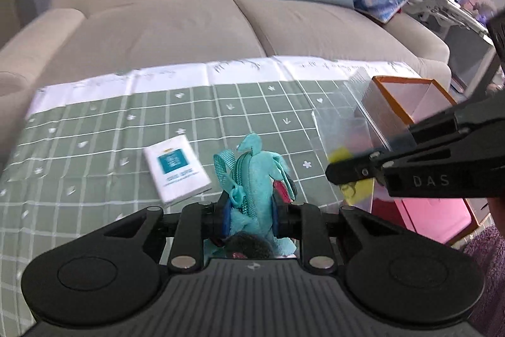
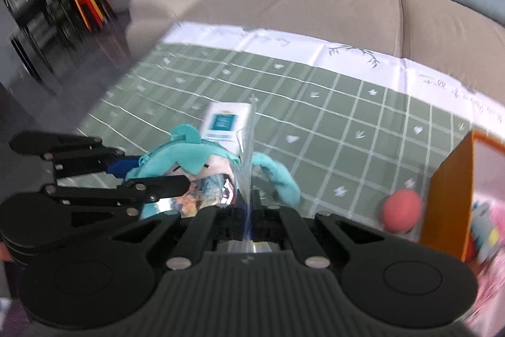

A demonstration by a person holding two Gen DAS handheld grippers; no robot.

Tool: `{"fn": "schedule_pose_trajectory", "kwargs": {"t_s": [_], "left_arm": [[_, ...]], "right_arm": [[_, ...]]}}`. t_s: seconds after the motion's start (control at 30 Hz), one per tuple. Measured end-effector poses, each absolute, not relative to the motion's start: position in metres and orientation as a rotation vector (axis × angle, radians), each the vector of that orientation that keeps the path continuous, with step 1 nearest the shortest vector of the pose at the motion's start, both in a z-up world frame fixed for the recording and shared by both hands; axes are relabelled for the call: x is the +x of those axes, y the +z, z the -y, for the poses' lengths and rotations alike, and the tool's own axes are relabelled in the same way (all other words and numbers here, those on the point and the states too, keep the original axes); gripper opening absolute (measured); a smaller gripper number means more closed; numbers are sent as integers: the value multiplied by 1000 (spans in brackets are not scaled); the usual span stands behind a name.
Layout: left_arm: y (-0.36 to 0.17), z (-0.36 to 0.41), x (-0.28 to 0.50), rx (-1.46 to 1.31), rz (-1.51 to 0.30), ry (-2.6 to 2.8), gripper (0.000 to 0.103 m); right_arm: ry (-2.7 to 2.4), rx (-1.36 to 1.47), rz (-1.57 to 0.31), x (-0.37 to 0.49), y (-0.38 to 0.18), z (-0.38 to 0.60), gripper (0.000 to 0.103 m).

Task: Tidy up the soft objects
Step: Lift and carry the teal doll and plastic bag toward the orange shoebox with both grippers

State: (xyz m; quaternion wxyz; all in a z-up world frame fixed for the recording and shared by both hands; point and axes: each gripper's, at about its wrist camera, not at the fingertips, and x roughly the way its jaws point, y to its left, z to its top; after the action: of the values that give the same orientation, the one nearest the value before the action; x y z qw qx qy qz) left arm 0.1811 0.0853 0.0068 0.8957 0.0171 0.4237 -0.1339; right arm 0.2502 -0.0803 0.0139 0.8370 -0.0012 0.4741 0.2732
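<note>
Teal plush (image 1: 257, 176) in left gripper (image 1: 251, 218), apparently aloft

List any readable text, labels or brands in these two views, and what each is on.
"DAS": on the right gripper, along its black finger arm, left wrist view.
White tissue pack: teal label with print, too blurred to read in either view.
Tablecloth: script line along its white border, too small and blurred to read.
Nothing else legible.

Two wrist fisheyes, close, angled down over the checked cloth (image 1: 94, 131) toward the sofa (image 1: 189, 30), both views sharing them.
</note>
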Motion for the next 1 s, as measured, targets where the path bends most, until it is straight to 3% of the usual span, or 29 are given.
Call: {"fn": "schedule_pose_trajectory", "kwargs": {"t_s": [0.53, 1.0], "left_arm": [[32, -76, 68, -84, -800, -251, 26], [64, -2, 44, -77, -777, -488, 26]], "right_arm": [[547, 56, -915, 114, 33, 124, 0], [319, 179, -877, 68, 22, 227, 0]]}}
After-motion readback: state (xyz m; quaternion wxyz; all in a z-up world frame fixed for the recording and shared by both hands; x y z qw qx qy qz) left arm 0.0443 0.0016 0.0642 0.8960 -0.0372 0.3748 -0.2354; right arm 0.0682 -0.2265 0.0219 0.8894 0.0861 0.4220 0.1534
